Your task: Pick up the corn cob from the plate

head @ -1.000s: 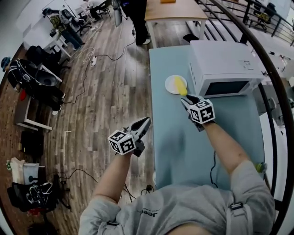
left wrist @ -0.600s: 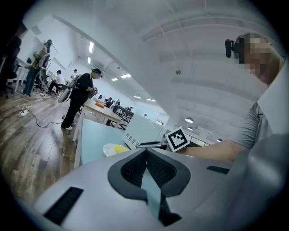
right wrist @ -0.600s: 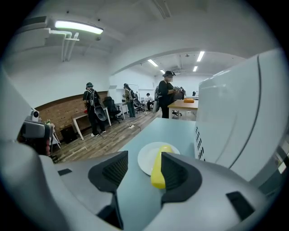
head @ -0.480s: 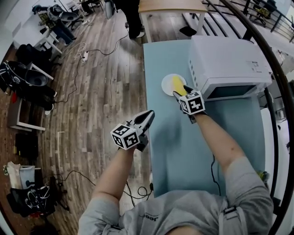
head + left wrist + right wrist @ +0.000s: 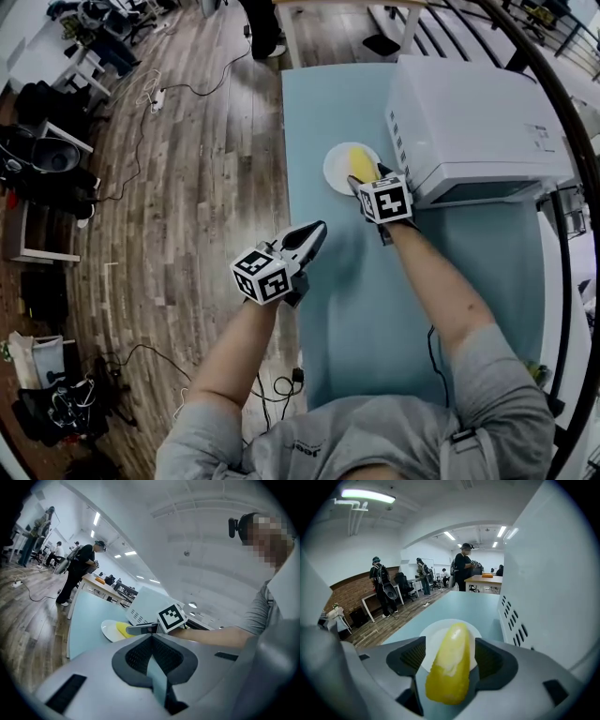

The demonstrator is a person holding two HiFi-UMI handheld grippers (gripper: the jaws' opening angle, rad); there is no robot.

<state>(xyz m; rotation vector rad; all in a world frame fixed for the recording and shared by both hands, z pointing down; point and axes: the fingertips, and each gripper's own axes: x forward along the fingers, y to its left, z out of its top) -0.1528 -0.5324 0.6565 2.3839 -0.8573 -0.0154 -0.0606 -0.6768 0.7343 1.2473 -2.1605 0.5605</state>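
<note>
- Yellow corn cob lies on the white plate, lengthwise from near to far, its near end reaching out past the rim.
- Your right gripper straddles the cob. Its jaws have just been opening and stand wide apart, with the cob between them and not clamped.
- The plate sits on the far part of the teal table, just left of the white appliance.
- Your left gripper hangs at the table's left edge, nearer to you and well apart from the plate. Its fingers meet at the tips with nothing between them.
</note>
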